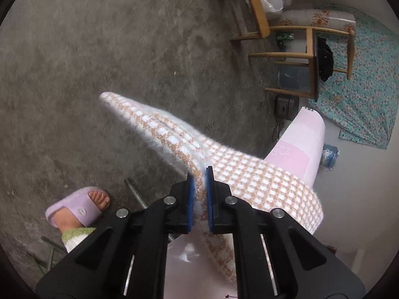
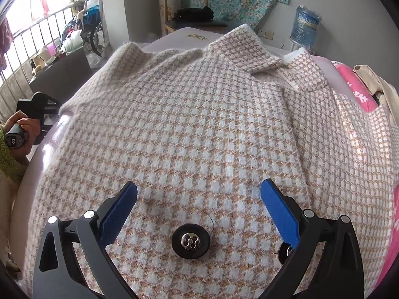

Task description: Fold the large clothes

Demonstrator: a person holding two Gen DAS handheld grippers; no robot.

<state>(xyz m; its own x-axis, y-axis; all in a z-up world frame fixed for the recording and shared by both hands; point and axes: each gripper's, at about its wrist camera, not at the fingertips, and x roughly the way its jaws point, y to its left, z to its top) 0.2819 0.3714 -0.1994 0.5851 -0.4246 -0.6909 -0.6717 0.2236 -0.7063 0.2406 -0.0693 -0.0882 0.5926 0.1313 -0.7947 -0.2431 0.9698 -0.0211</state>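
1. Firstly, at the far left of the left wrist view, a foot in a lilac slipper (image 1: 74, 210) stands on the grey concrete floor (image 1: 99, 49), a green-and-white sock cuff above it.
2. Centre of that view: the left gripper (image 1: 200, 174) has its blue pads (image 1: 190, 189) pressed together on a fold of the houndstooth sweater (image 1: 249, 174). The fabric runs between the pads, and a sleeve (image 1: 139, 117) stretches away up-left over the floor, blurred.
3. To the right, the sweater lies over a pink-covered surface (image 1: 304, 144). Beyond it stand wooden chairs (image 1: 309, 49), and a teal floral cloth (image 1: 361, 87) hangs at the far right.
4. At the left edge of the right wrist view, a hand (image 2: 26, 127) in a green fuzzy sleeve grips the handle of the other gripper, which sits at the sweater's left edge; its fingertips are hidden there.
5. Centre: the sweater (image 2: 199, 124) lies spread flat, front up, across the pink surface (image 2: 49, 144), its collar (image 2: 249, 49) at the far end.
6. Bottom: the right gripper (image 2: 199, 191) hangs over the sweater's near part with its blue pads (image 2: 119, 211) spread wide, nothing between them. A black button (image 2: 190, 241) with a metal centre sits on the fabric just below the gap; a second is partly hidden behind the right finger.
7. Far right: a pink printed item (image 2: 356, 89) lies beside the sweater; a water jug (image 2: 306, 25) stands behind.
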